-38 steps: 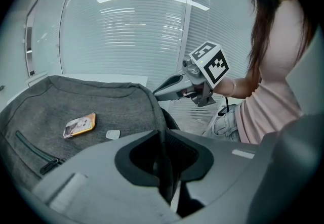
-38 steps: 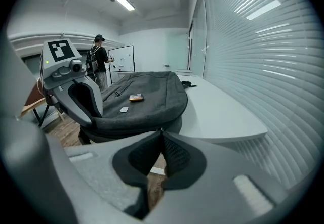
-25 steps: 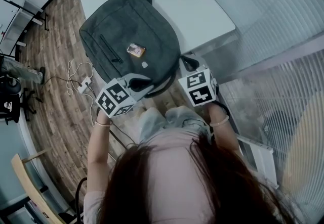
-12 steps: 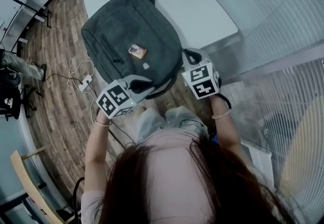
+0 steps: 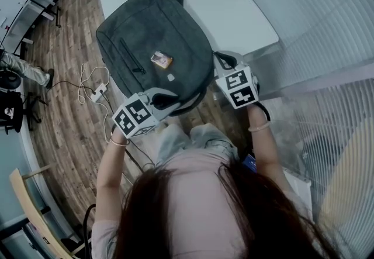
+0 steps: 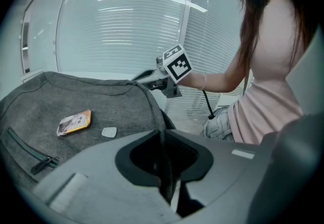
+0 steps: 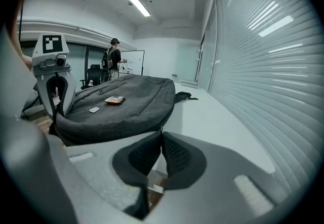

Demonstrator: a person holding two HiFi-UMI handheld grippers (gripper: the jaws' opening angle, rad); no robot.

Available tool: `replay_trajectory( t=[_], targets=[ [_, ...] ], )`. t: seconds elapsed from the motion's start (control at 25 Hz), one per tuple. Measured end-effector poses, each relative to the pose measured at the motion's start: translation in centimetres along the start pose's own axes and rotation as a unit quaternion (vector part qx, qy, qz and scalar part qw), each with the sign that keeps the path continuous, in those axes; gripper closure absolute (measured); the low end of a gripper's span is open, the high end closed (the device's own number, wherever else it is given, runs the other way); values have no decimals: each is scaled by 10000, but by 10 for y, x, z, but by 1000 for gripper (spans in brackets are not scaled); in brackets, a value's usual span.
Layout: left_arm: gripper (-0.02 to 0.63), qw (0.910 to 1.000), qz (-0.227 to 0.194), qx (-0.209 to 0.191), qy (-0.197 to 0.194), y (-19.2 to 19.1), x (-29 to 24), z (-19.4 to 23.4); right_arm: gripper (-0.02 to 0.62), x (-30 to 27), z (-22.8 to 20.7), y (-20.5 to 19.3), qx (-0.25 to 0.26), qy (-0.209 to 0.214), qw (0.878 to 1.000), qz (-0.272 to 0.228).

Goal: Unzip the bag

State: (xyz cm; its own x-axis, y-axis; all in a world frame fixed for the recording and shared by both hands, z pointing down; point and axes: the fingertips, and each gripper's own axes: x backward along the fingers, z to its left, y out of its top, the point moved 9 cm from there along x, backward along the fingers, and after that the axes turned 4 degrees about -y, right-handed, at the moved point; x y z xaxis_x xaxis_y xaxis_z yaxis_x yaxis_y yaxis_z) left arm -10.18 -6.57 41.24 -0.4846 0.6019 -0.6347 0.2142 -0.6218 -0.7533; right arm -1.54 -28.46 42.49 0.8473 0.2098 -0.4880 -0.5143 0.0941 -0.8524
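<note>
A dark grey backpack (image 5: 155, 41) lies flat on the white table (image 5: 234, 6), its near end hanging over the edge. An orange card (image 5: 160, 60) rests on top of it. My left gripper (image 5: 166, 99) is at the bag's near edge, shut on a thin dark strap (image 6: 163, 160) that runs between its pads. My right gripper (image 5: 217, 64) is at the bag's right side, shut, with a small zipper pull (image 7: 161, 130) just showing at its tips. In the right gripper view the backpack (image 7: 126, 101) fills the left, with the left gripper (image 7: 53, 74) behind it.
A power strip with white cables (image 5: 96, 95) lies on the wooden floor left of the table. A wooden chair (image 5: 29, 205) stands at lower left. Slatted blinds (image 5: 327, 47) run along the right. A person (image 7: 114, 58) stands far back in the room.
My right gripper has moved away from me along the bag's right side. My left gripper has kept its hold at the near edge.
</note>
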Motion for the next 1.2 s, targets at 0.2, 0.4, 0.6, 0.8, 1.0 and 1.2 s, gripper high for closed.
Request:
replay_trajectory(
  t=[0.2, 0.4, 0.6, 0.8, 1.0, 1.2],
  targets=[
    [557, 10000, 12, 33, -54, 0, 1, 2, 584, -9, -9, 2, 133, 230, 9996, -76],
    [557, 10000, 28, 28, -60, -1, -1, 2, 583, -18, -13, 4, 277, 323, 9991, -71],
    [557, 9999, 67, 59, -109, -1, -1, 2, 583, -24, -17, 7, 381, 373, 9985, -83],
    [557, 9998, 94, 93, -156, -1, -2, 4, 583, -32, -23, 9, 485, 459, 9977, -65],
    [558, 9997, 103, 94, -187, -1, -1, 5, 583, -40, -25, 15, 678, 476, 9966, -37],
    [558, 9997, 118, 92, -208, -1, -2, 5, 583, -47, -29, 21, 837, 469, 9954, -18]
  ],
)
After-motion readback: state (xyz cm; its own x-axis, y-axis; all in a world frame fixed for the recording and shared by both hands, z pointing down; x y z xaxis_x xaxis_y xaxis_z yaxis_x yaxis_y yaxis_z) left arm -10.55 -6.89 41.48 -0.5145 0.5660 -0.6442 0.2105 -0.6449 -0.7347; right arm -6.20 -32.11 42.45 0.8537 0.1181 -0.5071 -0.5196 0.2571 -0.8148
